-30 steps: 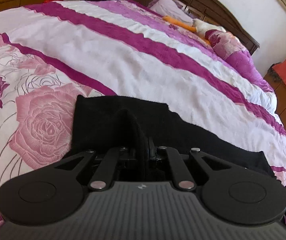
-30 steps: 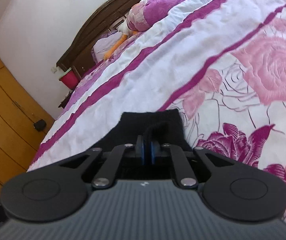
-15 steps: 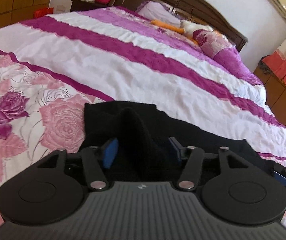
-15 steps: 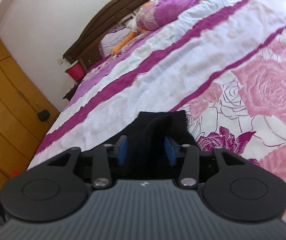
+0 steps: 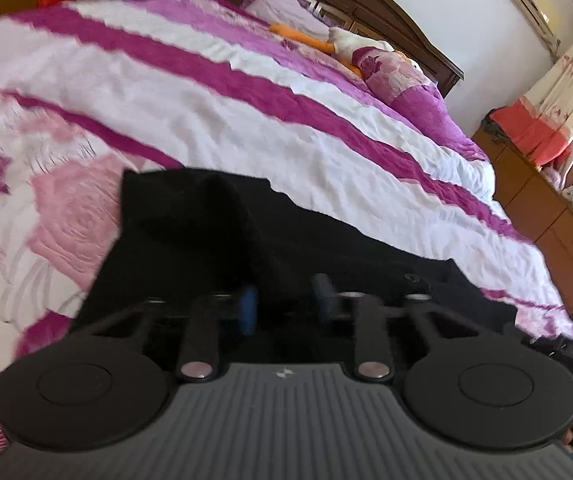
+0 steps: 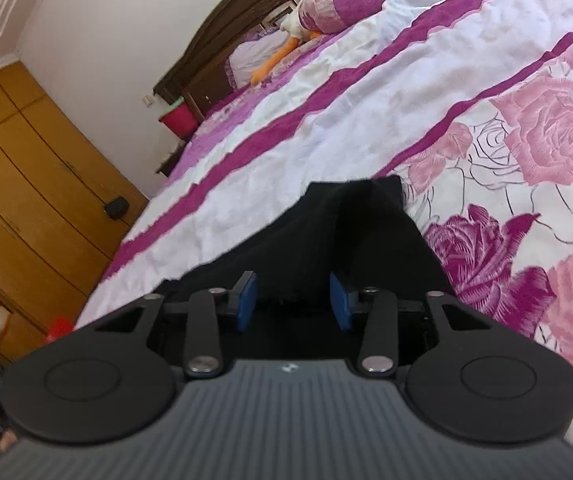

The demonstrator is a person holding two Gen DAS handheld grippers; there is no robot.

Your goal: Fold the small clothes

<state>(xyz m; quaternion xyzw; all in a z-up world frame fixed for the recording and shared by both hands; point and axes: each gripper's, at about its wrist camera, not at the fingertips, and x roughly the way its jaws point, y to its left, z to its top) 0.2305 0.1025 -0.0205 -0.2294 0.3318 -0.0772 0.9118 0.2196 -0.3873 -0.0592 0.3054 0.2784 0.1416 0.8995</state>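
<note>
two grippers are working over one black garment (image 5: 190, 220) that is lying flat on a bedspread (image 5: 246, 128) of pink roses and magenta stripes. starting on the left, the left gripper (image 5: 285, 304) is pointing down at the garment's near edge, its blue pads (image 5: 249, 308) standing narrowly apart; the jaws have just been closing, and a raised fold of the black cloth is sitting between them, though blur is hiding whether the pads are touching it. from that fold the garment is stretching away to the right across a white band of the cover. beyond it, a dark wooden headboard (image 5: 366, 4) is closing off the far end of the bed, with an orange and white soft toy (image 5: 326, 40) lying by the pillows. moving right, the right gripper (image 6: 292, 300) is aiming at the garment's other end (image 6: 366, 232), where a second ridge of cloth is rising between its blue pads (image 6: 246, 300); these jaws are standing apart too, gripping nothing. a wooden wardrobe (image 6: 26, 180) is filling the left of that view.
</note>
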